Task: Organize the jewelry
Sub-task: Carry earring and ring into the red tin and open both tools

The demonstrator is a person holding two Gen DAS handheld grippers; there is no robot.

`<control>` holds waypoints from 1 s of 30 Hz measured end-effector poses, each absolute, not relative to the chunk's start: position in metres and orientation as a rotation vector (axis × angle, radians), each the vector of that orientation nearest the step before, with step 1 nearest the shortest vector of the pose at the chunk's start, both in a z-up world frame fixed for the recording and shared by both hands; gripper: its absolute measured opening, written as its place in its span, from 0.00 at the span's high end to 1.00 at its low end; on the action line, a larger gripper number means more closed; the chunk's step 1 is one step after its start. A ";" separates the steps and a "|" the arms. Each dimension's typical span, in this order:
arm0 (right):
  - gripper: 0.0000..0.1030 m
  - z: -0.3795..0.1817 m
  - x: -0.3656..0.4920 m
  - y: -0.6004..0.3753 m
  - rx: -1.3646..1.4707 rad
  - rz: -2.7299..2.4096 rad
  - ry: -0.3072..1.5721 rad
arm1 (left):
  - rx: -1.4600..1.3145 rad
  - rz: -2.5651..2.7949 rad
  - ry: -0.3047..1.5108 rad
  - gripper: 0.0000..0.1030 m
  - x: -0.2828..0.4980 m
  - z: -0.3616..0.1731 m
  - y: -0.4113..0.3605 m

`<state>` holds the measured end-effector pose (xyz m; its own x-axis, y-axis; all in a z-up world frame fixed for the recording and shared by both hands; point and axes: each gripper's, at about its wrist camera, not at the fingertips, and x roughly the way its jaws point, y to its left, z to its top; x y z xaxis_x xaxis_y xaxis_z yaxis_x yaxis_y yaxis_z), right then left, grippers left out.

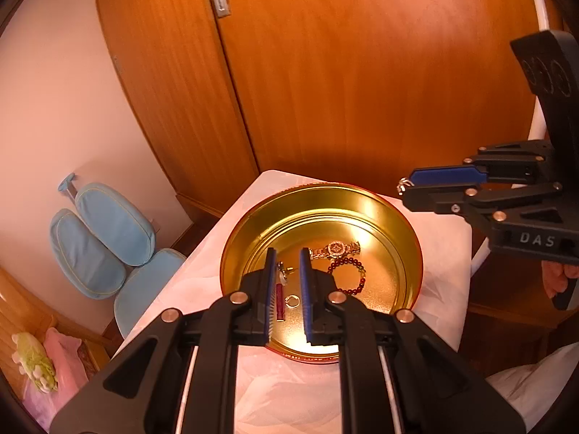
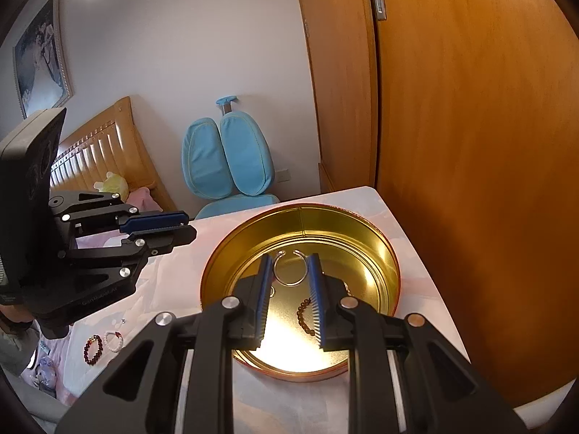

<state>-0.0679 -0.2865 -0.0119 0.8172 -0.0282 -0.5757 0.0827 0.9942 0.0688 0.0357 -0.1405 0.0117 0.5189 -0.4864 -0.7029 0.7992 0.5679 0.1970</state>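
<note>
A round gold tin [image 1: 405, 267] sits on a white cloth-covered table [image 1: 441, 253]. In it lie a metal watch [image 1: 334, 249], a dark red bead bracelet [image 1: 356, 277], a ring [image 1: 292, 301], a red stick-shaped piece [image 1: 279, 302] and an earring [image 1: 282, 271]. My left gripper [image 1: 287, 291] is open and empty above the tin. My right gripper [image 2: 291, 298] holds a thin silver hoop [image 2: 289, 267] between its fingers above the tin [image 2: 389, 253]; it also shows in the left wrist view [image 1: 407, 191], jaws nearly closed on the small silver piece [image 1: 402, 184].
A dark red bead bracelet [image 2: 92, 350] and a white bead bracelet [image 2: 114, 341] lie on the cloth left of the tin. A wooden wardrobe door [image 1: 362, 72] stands close behind the table. A blue chair [image 2: 228, 166] and a bed headboard [image 2: 97, 148] are further left.
</note>
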 end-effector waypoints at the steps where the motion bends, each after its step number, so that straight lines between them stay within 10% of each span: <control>1: 0.79 -0.014 -0.063 -0.288 0.090 -0.063 0.630 | 0.555 -0.828 0.651 0.88 0.038 0.010 -0.143; 30: 0.79 -0.116 0.062 -0.344 0.255 -0.028 1.302 | 0.783 -0.883 1.172 0.88 0.142 -0.120 -0.219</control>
